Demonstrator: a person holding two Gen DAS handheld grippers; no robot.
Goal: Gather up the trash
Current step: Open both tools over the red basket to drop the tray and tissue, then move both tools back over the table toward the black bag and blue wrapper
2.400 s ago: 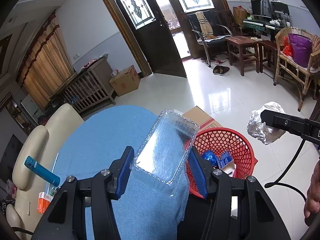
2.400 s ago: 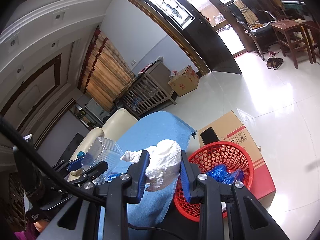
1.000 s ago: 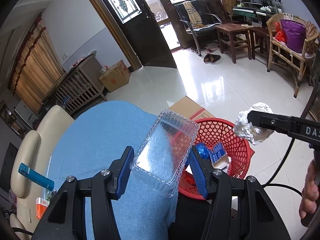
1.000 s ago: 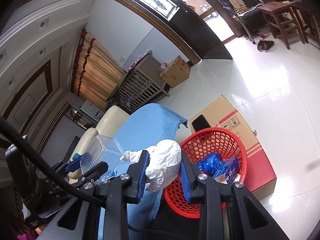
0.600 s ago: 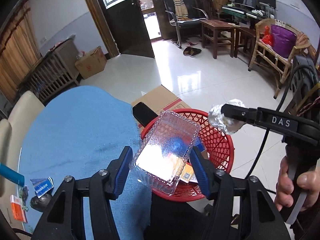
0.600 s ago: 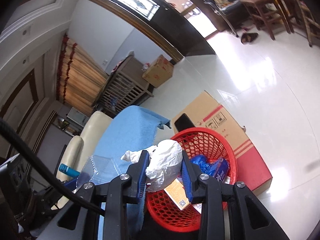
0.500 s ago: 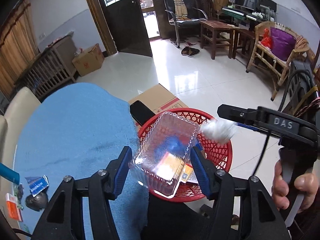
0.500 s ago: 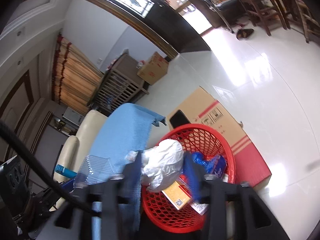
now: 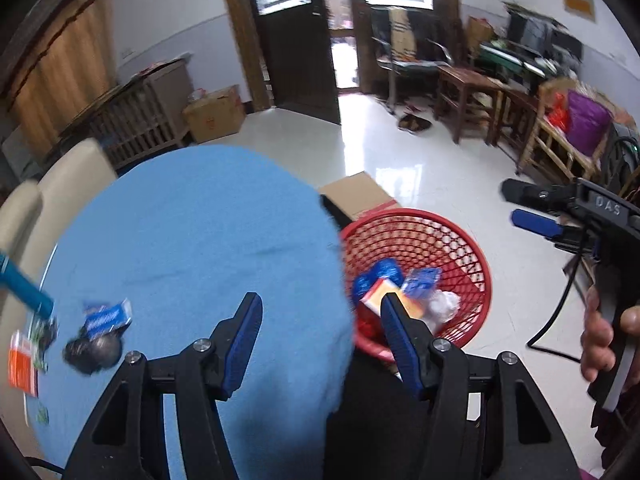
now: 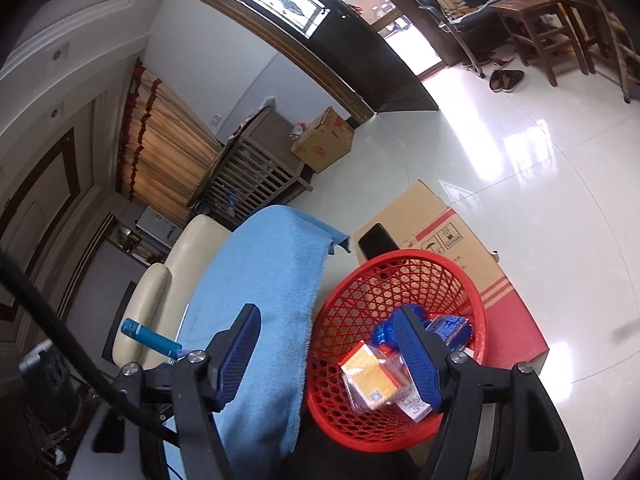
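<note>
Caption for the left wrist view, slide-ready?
Open left gripper over blue tablecloth beside red basket holding trash; open right gripper beyond.

I see the round red plastic mesh basket (image 10: pixel 400 280) open from above, litter only at its bottom | round table under blue terry cloth (image 9: pixel 192 240) touches its left rim, blocking that side | flat brown cardboard box (image 10: pixel 452 240) lies against its far side | glossy white tile floor (image 9: pixel 460 200) right of it is clear.
</note>
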